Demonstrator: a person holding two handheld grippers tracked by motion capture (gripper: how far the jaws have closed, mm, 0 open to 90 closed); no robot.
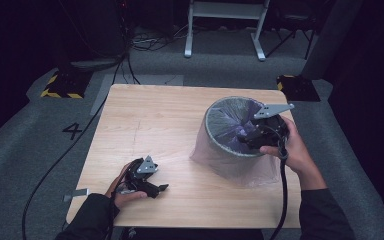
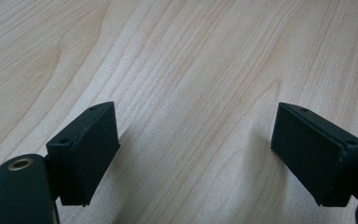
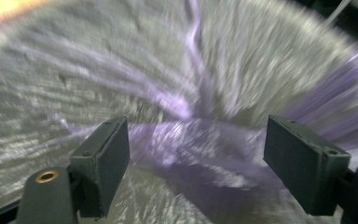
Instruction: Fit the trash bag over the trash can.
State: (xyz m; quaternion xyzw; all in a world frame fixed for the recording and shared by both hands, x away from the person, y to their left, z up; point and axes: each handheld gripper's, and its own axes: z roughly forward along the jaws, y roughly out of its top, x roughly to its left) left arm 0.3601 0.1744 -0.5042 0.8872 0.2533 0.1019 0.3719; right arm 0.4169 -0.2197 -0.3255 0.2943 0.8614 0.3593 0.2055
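At right of centre in the high view, my right gripper [image 1: 250,134] hangs in the bin's [image 1: 230,150] mouth, jaws wide over the purple liner [image 3: 191,140], pinching nothing. Lower left, my left gripper [image 1: 159,189] rests wide open on the table [image 1: 155,115], empty.

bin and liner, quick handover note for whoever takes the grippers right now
Left gripper: open, nothing between its jaws, low over the table at the near left.
Right gripper: open, at the near rim of the bin, pointing into it, not gripping.
Purple liner is inside the bin and draped over its outside.
Left: probably tidy the liner around the rim; hard to judge how even it sits.
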